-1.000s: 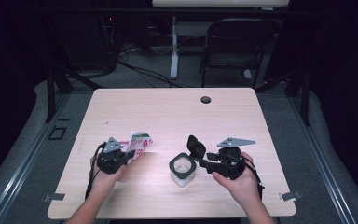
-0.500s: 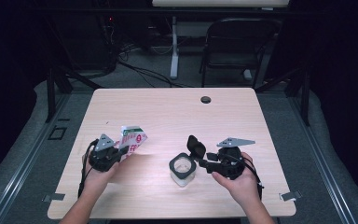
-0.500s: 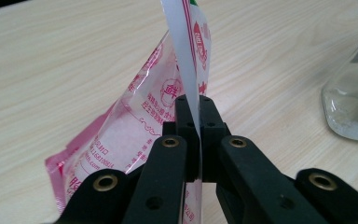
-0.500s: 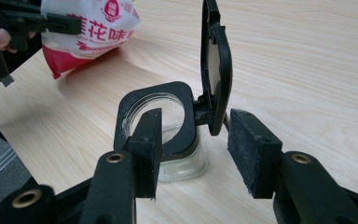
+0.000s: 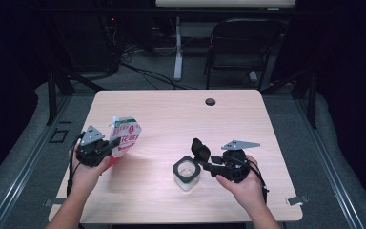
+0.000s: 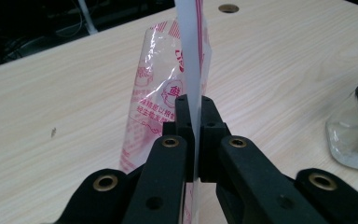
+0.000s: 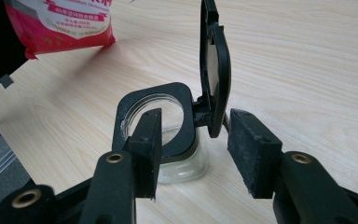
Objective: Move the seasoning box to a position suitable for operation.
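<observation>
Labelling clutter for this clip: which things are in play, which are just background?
In play:
- red-and-white printed plastic pouch, clamped in left gripper
- clear glass jar with black flip lid, lid open, at right gripper

Background:
- black folding chair
- floor cables

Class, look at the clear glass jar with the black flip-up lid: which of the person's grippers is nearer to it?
Right. The right gripper sits at the clear glass jar, jaws around its lid hinge; the left gripper is far across the table, holding a red-and-white plastic bag.

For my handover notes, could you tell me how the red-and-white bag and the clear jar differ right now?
The bag is soft printed plastic, pinched in the left gripper and held upright; the jar is rigid, clear and standing on the table. The jar's black lid stands flipped open, at the right gripper.
</observation>
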`<state>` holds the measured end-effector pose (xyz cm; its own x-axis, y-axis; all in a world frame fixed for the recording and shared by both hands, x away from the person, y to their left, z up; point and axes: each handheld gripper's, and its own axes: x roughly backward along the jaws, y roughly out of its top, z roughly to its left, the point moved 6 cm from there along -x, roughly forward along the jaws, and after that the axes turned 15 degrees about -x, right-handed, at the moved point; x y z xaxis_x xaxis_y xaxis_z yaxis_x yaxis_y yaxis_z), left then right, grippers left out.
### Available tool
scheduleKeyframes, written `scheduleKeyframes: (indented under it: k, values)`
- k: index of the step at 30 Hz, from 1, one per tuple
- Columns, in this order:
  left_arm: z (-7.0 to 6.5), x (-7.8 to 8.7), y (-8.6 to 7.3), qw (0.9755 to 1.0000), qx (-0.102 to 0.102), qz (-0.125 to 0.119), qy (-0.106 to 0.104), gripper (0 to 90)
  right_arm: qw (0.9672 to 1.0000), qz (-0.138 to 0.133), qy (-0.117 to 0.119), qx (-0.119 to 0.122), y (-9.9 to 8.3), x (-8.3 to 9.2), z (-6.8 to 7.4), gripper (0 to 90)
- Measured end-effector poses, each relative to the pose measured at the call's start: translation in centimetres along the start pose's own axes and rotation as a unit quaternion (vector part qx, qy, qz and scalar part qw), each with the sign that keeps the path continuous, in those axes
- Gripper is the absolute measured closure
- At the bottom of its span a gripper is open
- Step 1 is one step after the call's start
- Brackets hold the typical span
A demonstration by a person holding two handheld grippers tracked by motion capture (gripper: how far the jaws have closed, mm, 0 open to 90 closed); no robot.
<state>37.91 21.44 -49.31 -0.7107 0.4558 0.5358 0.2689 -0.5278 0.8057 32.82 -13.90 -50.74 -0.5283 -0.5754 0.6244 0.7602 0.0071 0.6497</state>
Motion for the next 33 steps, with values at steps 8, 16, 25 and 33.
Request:
scheduleKeyframes:
  k: [8,16,25,33]
  values:
    - [-0.7,0.1,1.9,0.9997,-0.011,-0.018,-0.011,90.0,1.0,-0.004,0.0,0.001,0.2,0.2,-0.1,55.0]
    - [-2.7,-0.9,3.7,0.9986,-0.031,-0.03,-0.032,90.0,0.9999,-0.011,0.003,-0.005,0.3,0.4,-0.2,55.0]
    - [-4.7,-1.6,4.4,0.9967,-0.041,-0.039,-0.059,90.0,0.9999,-0.01,0.002,-0.004,0.3,0.4,-0.2,54.9]
    - [-6.7,-1.9,4.4,0.9937,-0.047,-0.047,-0.091,90.0,1.0,-0.008,0.0,0.002,0.3,0.5,-0.1,54.9]
